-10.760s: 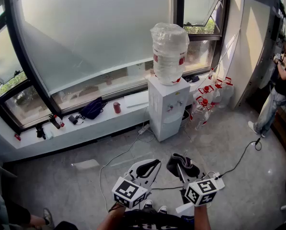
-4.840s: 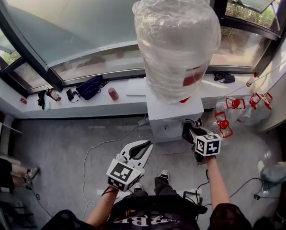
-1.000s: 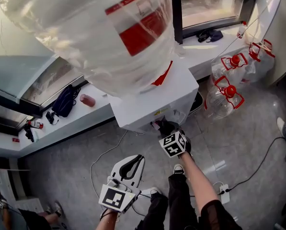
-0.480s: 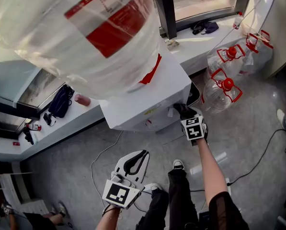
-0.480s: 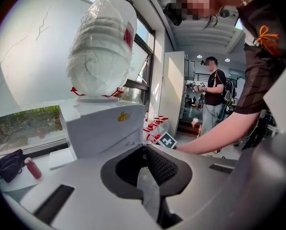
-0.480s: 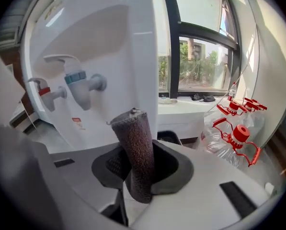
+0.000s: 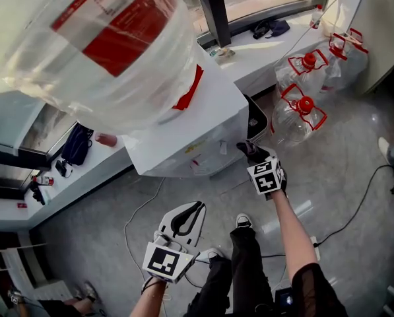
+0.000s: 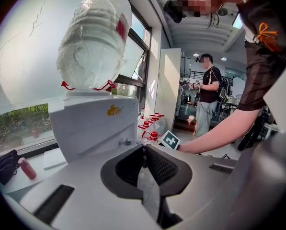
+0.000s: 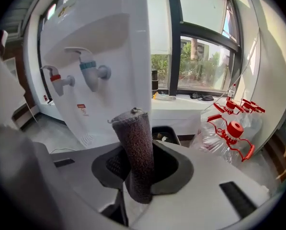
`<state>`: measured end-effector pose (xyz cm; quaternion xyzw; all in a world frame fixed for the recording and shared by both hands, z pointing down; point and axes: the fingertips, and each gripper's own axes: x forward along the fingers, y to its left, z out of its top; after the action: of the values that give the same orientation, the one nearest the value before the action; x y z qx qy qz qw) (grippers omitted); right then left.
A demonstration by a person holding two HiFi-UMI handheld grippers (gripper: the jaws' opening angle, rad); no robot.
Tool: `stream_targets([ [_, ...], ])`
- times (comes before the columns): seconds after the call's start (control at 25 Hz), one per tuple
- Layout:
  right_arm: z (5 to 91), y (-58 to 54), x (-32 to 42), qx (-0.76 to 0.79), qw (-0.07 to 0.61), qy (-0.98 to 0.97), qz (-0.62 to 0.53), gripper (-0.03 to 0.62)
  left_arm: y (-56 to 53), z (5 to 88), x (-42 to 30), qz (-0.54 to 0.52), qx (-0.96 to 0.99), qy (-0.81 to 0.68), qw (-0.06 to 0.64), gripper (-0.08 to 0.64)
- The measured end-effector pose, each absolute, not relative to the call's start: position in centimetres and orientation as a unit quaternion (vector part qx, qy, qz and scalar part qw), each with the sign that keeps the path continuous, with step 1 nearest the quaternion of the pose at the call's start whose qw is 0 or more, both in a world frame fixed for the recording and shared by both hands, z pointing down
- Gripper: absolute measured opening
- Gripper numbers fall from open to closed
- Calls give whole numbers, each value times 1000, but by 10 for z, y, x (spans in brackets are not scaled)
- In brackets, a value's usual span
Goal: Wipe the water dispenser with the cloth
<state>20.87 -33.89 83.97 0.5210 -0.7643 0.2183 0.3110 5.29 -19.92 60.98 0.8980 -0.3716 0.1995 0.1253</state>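
The white water dispenser [image 7: 183, 127] carries a big plastic-wrapped bottle [image 7: 84, 45]. My right gripper [image 7: 251, 150] is shut on a rolled dark grey cloth [image 7: 253, 153] close to the dispenser's front right corner. In the right gripper view the cloth [image 9: 135, 147] stands upright between the jaws of that gripper [image 9: 140, 163], short of the white front with its red tap [image 9: 56, 78] and blue tap [image 9: 91, 71]. My left gripper [image 7: 185, 218] hangs low over the floor, shut and empty. Its view shows the gripper [image 8: 143, 151] facing the dispenser [image 8: 92, 128].
Spare water bottles with red caps [image 7: 302, 107] stand on the floor to the dispenser's right. On the window ledge [image 7: 276, 48] behind lie a dark bag [image 7: 74, 144] and a red can [image 7: 105, 139]. Cables [image 7: 355, 210] cross the floor. Another person [image 8: 207, 97] stands farther off.
My right gripper with the cloth has moved from the taps at the dispenser's front to its front right corner. My left gripper has stayed low and shut.
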Motion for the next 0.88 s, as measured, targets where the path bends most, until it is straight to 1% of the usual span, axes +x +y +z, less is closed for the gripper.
stream_targets([
  [0.36,873,-280,105,444,304,-804,254,101,-193,634,40,208,891,-381,133,31],
  [0.64,893,-266,21,406,255,-821,311,101,-187,660,26,214,883,-394,137,31],
  [0.76,905,-271,2,400,245,-820,327,101,-187,671,24,218,884,-393,133,31],
  [0.88,919,-279,7,408,246,-810,342,101,-189,679,23,219,882,-395,133,31],
])
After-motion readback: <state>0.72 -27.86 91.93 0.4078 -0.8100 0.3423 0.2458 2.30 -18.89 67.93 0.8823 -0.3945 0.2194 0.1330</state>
